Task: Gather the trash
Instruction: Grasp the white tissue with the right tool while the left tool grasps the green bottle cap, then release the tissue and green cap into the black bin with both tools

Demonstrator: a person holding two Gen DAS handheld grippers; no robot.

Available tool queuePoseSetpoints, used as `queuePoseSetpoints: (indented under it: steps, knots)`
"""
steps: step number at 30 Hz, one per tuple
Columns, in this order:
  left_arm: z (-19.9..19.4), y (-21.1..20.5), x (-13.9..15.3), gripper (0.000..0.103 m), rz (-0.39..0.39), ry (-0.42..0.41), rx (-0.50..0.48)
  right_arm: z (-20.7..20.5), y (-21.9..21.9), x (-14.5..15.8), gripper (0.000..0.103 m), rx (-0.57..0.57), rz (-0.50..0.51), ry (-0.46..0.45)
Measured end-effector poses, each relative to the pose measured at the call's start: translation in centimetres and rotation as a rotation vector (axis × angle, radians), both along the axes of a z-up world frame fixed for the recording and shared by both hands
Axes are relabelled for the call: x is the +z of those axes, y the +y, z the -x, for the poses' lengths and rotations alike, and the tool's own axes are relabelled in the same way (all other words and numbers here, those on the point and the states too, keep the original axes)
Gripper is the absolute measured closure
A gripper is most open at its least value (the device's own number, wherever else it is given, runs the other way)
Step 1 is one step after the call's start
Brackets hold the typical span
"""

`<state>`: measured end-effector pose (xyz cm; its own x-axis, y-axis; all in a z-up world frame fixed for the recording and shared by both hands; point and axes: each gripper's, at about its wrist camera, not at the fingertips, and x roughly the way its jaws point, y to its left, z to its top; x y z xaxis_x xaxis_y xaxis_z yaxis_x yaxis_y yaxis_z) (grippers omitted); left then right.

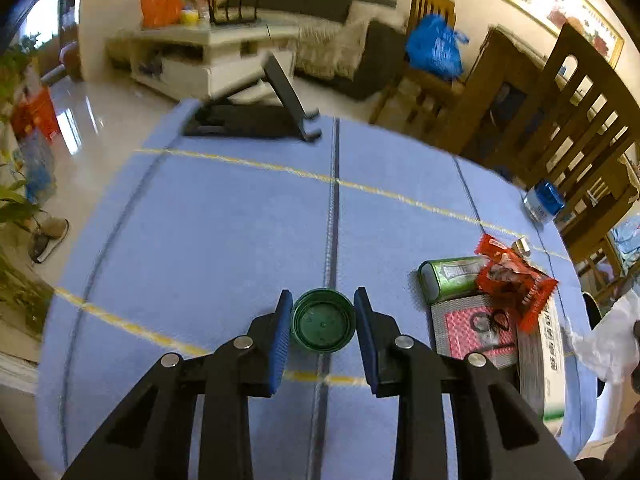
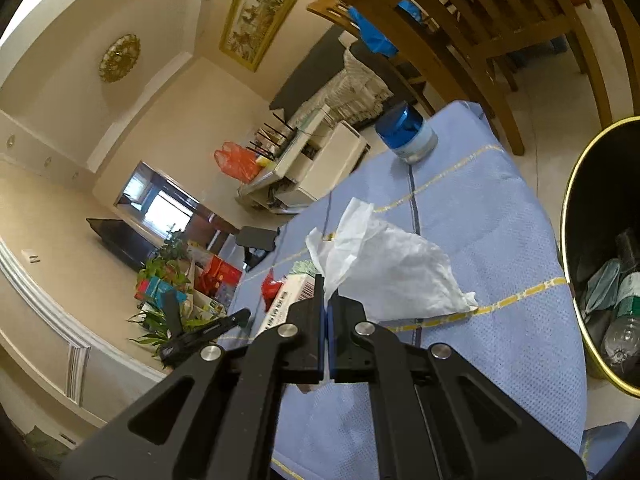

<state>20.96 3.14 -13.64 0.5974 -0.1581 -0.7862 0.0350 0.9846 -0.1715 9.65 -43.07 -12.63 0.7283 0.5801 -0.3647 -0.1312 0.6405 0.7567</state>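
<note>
The left gripper (image 1: 322, 322) is bracketing 1 round green plastic bottle cap (image 1: 323, 325), which is lying open side up on the blue quilted cloth covering the table (image 1: 224, 216), near the table's near edge. The jaws are standing partly open, each blue pad just beside the cap's rim; whether they are already pressing it I cannot tell. The cap is looking light, stiff and a little slippery, so taking it across its rim, as the pads are now set, is probably the best hold.

The right gripper (image 2: 327, 312) is standing fully closed, pinching a crumpled white paper tissue (image 2: 392, 268) by 1 corner; the tissue is hanging over the table's right edge, close to the dark round trash bin with a gold rim (image 2: 566, 216). It is soft and nearly weightless, so it may flutter or slip free.

Toward the table's right side, 4 more pieces are lying in a touching heap: 1 green cylindrical can (image 1: 450, 278) on its side, 1 red crinkly snack wrapper (image 1: 514, 282) overlapping it, 1 flat pink-and-grey packet (image 1: 474, 330) and 1 white-and-green carton (image 1: 544, 360). 1 blue-lidded jar (image 1: 543, 200) is standing at the far right edge, and 1 black folding stand (image 1: 256, 114) at the far edge.
</note>
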Motion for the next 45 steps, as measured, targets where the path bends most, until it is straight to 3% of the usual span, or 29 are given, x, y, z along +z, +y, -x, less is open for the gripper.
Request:
queuePoseSetpoints:
  steps: [2, 5, 8, 14, 19, 29, 33, 40, 42, 43, 44, 45]
  knots:
    - [2.2, -0.2, 1.6, 0.074, -0.066, -0.092, 0.001, 0.3, -0.2, 0.4, 0.102, -0.002, -0.006, -0.024]
    - [5.3, -0.4, 4.0, 0.074, -0.025, -0.208, -0.052, 0.5, -0.6, 0.3, 0.102, -0.007, -0.007, -0.035]
    - [6.9, -1.5, 5.7, 0.074, -0.029, -0.262, -0.089, 0.8, -1.1, 0.3, 0.102, -0.027, 0.010, -0.040]
    - [8.6, -7.6, 7.3, 0.074, -0.015, -0.270, -0.217, 1.2, -2.6, 0.0, 0.102, -0.075, 0.045, -0.006]
    - [9.9, -14.3, 7.8, 0.074, 0.005, -0.280, -0.349, 2.7, -4.7, 0.6, 0.102, -0.119, 0.027, -0.031]
    - [11.4, -28.2, 7.8, 0.073, -0.016, -0.280, -0.571, 5.2, -12.5, 3.2, 0.102, -0.272, 0.066, -0.070]
    - [12.3, -33.0, 7.6, 0.073, -0.041, -0.290, -0.642, 5.8, -15.8, 2.2, 0.102, -0.365, 0.095, -0.027]
    - [13.2, -39.8, 6.2, 0.073, -0.087, -0.285, -0.740, 4.9, -18.9, 1.2, 0.102, -0.481, 0.293, 0.085]
    - [13.1, -41.2, 5.6, 0.073, -0.097, -0.278, -0.761, 4.2, -19.1, 0.1, 0.096, -0.489, 0.341, 0.147]
    - [13.1, -41.8, 5.5, 0.073, -0.101, -0.275, -0.768, 3.8, -19.4, -0.9, 0.084, -0.488, 0.333, 0.187]
    - [13.1, -42.6, 5.2, 0.073, -0.107, -0.271, -0.777, 3.6, -19.8, -1.4, 0.059, -0.486, 0.316, 0.215]
    - [13.1, -43.0, 5.0, 0.073, -0.109, -0.267, -0.783, 3.6, -20.3, -2.0, 0.047, -0.493, 0.295, 0.244]
